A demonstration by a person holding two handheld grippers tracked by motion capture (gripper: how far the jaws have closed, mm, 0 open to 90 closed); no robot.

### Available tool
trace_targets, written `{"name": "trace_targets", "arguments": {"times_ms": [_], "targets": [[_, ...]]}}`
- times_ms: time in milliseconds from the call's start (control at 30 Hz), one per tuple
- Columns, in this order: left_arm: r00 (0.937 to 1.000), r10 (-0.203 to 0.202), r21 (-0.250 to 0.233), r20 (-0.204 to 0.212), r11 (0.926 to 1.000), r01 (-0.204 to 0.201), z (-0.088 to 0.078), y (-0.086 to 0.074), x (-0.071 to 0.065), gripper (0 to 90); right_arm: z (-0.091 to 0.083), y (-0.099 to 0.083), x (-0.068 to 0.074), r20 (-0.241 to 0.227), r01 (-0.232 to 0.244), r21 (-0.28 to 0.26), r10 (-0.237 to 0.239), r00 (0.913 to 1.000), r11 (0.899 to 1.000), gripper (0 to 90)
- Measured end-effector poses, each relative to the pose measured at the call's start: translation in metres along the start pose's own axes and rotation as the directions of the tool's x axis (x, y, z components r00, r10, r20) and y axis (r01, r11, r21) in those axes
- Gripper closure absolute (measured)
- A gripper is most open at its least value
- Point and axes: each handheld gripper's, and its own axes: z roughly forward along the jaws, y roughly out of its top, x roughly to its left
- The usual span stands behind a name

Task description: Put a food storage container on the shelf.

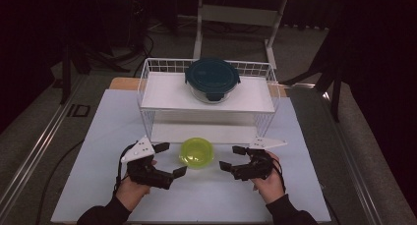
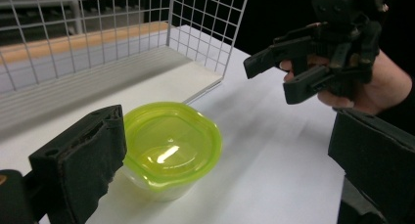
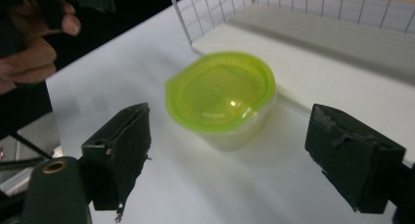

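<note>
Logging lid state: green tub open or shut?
Shut: the green lid sits flush on the tub, upright on the table.

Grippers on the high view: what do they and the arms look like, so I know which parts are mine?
Both are black two-jaw tools, hand-held. The left gripper and right gripper each carry a pale grey three-cornered plate on top. The jaws end in blocky black pads with rough, slightly frayed faces. A thin black cable trails from the left one. Dark long sleeves cover both forearms.

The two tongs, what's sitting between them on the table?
A small clear tub with a lime-green lid stands between the left tongs and the right tongs, touched by neither. The high view shows it, just in front of the wire rack.
</note>
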Motion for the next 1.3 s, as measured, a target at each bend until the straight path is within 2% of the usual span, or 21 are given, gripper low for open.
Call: {"name": "trace_targets", "arguments": {"times_ms": [133, 233, 333, 433, 567, 633, 667, 733, 767, 800, 833, 867, 900, 967, 1000, 1033, 1100, 1133, 1200, 1233, 1300], "targets": [[0.9989, -0.046, 0.028, 0.005, 0.9986, 0.045, 0.007, 0.003, 0.01, 0.6, 0.001, 0.007, 0.0, 0.011, 0.009, -0.011, -0.009, 0.9999, 1.0, 18.3], [0.9971, -0.076, 0.025, -0.002, 0.9968, 0.076, 0.013, 0.003, 0.016, 0.6, 0.003, 0.012, -0.002, 0.019, 0.002, -0.003, -0.002, 0.9998, 1.0, 20.5], [0.996, -0.09, 0.03, -0.005, 0.9955, 0.09, 0.019, 0.005, 0.019, 0.6, 0.007, 0.016, -0.003, 0.025, 0.019, -0.009, -0.018, 0.9995, 1.0, 20.5], [0.9935, -0.114, 0.049, -0.008, 0.9923, 0.114, 0.025, 0.006, 0.025, 0.6, 0.011, 0.017, -0.006, 0.021, 0.008, -0.008, -0.008, 0.9997, 1.0, 18.8], [0.9854, -0.164, 0.115, -0.043, 0.979, 0.168, 0.036, 0.003, 0.034, 0.7, 0.02, 0.017, -0.01, 0.017, -0.012, -0.003, 0.012, 0.9998, 1.0, 14.3], [0.9811, -0.188, 0.136, -0.046, 0.9718, 0.193, 0.041, 0.0, 0.038, 0.7, 0.024, 0.017, -0.012, 0.021, -0.009, 0.004, 0.009, 0.9997, 1.0, 14.1], [0.976, -0.208, 0.153, -0.065, 0.9643, 0.216, 0.044, -0.002, 0.041, 0.7, 0.025, 0.017, -0.013, 0.023, -0.011, 0.002, 0.011, 0.9997, 1.0, 14.2], [0.9704, -0.23, 0.179, -0.073, 0.9542, 0.24, 0.049, -0.005, 0.047, 1.0, 0.029, 0.016, -0.015, 0.022, -0.047, 0.027, 0.046, 0.9987, 0.999, 14.2], [0.9641, -0.252, 0.188, -0.085, 0.9461, 0.264, 0.051, -0.007, 0.05, 1.0, 0.031, 0.016, -0.016, 0.029, -0.058, 0.034, 0.057, 0.998, 0.998, 14.0], [0.9537, -0.291, 0.192, -0.077, 0.9343, 0.3, 0.053, -0.009, 0.054, 1.6, 0.033, 0.016, -0.017, 0.032, -0.078, 0.044, 0.077, 0.9965, 0.996, 13.3], [0.9471, -0.312, 0.2, -0.077, 0.9258, 0.321, 0.054, -0.01, 0.057, 2.7, 0.035, 0.016, -0.017, 0.038, -0.088, 0.048, 0.087, 0.9955, 0.995, 12.1], [0.9348, -0.347, 0.205, -0.077, 0.9121, 0.355, 0.055, -0.011, 0.059, 3.5, 0.037, 0.015, -0.018, 0.035, -0.096, 0.051, 0.095, 0.9949, 0.994, 11.8], [0.9198, -0.384, 0.214, -0.08, 0.8945, 0.392, 0.057, -0.013, 0.063, 5.0, 0.038, 0.015, -0.019, 0.026, -0.112, 0.056, 0.111, 0.9935, 0.992, 11.8], [0.8954, -0.438, 0.221, -0.081, 0.8679, 0.445, 0.059, -0.016, 0.068, 9.3, 0.04, 0.014, -0.021, 0.019, -0.147, 0.064, 0.146, 0.9891, 0.987, 14.2], [0.8789, -0.47, 0.223, -0.084, 0.8506, 0.476, 0.059, -0.019, 0.07, 11.9, 0.041, 0.014, -0.022, 0.008, -0.166, 0.066, 0.166, 0.9861, 0.984, 14.8], [0.868, -0.489, 0.225, -0.088, 0.8391, 0.495, 0.06, -0.02, 0.071, 13.9, 0.043, 0.013, -0.024, 0.003, -0.191, 0.064, 0.191, 0.9816, 0.98, 17.4], [0.8544, -0.513, 0.225, -0.085, 0.8255, 0.518, 0.06, -0.023, 0.074, 19.6, 0.045, 0.012, -0.027, -0.005, -0.244, 0.064, 0.245, 0.9694, 0.968, 22.8], [0.8443, -0.529, 0.227, -0.086, 0.8148, 0.534, 0.061, -0.024, 0.074, 22.4, 0.046, 0.011, -0.029, -0.006, -0.258, 0.07, 0.259, 0.9659, 0.964, 24.7], [0.8341, -0.543, 0.239, -0.097, 0.8007, 0.549, 0.061, -0.025, 0.076, 29.4, 0.05, 0.01, -0.03, 0.003, -0.283, 0.091, 0.284, 0.9587, 0.955, 30.8], [0.8326, -0.545, 0.24, -0.1, 0.7989, 0.552, 0.061, -0.025, 0.077, 33.7, 0.053, 0.008, -0.031, 0.002, -0.307, 0.102, 0.309, 0.9511, 0.946, 31.5], [0.8236, -0.558, 0.243, -0.099, 0.7891, 0.564, 0.062, -0.026, 0.078, 37.9, 0.058, 0.007, -0.032, 0.007, -0.339, 0.123, 0.34, 0.9402, 0.933, 36.1]]}}
